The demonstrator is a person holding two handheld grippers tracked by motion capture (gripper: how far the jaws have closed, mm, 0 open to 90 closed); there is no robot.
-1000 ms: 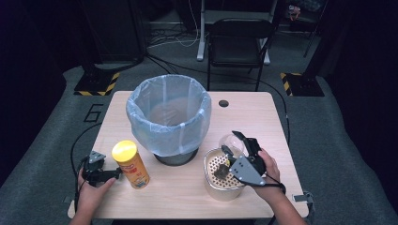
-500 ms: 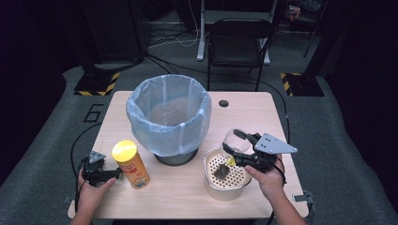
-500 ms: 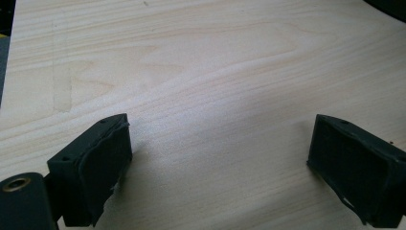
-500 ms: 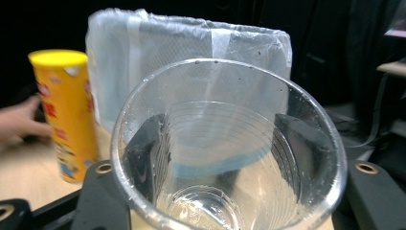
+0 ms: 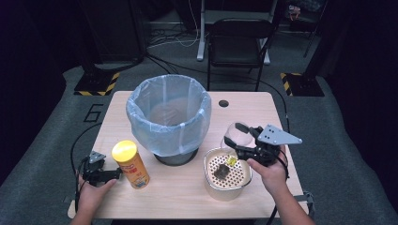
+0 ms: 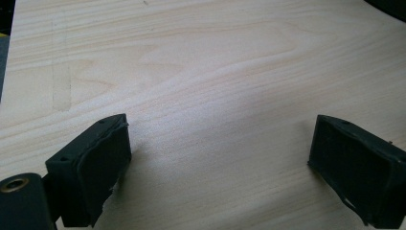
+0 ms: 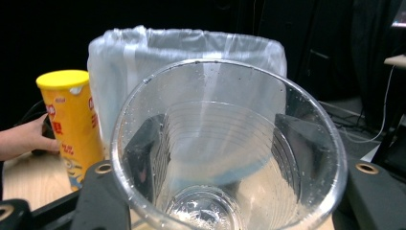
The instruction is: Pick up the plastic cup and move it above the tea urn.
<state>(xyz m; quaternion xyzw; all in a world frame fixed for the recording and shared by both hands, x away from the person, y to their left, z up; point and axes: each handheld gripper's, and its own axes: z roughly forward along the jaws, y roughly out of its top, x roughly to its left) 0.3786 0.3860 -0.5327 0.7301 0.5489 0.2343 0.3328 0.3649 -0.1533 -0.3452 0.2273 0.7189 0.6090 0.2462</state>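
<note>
One clear cup (image 5: 236,133) sits clamped in my right gripper (image 5: 241,140), held above the table (image 5: 187,197) between the lined bin (image 5: 168,115) and the strainer pot (image 5: 226,176), just over the pot's far rim. In the right gripper view the cup (image 7: 225,158) faces the camera mouth-first, with both black jaws pressed against its outside walls and droplets clinging to the inside. The grey plate on top of that gripper points to the right in the high view, and my right hand (image 5: 270,171) grips the handle from below.

Under the cup, the strainer pot holds a perforated insert with a dark lump and a small yellow-tagged scrap lying on it. The bin, wrapped in a pale blue bag, stands on a dark base at the table's centre, touching neither the pot nor the can (image 5: 130,164). That yellow can stands upright to the bin's left, and shows again beside the bin (image 7: 191,96) in the right gripper view.

My left gripper (image 5: 101,174) rests low on the table's near left corner, just beside the can, its jaws spread wide with nothing but bare wood (image 6: 201,86) between them. My left hand (image 5: 91,192) is behind it.
</note>
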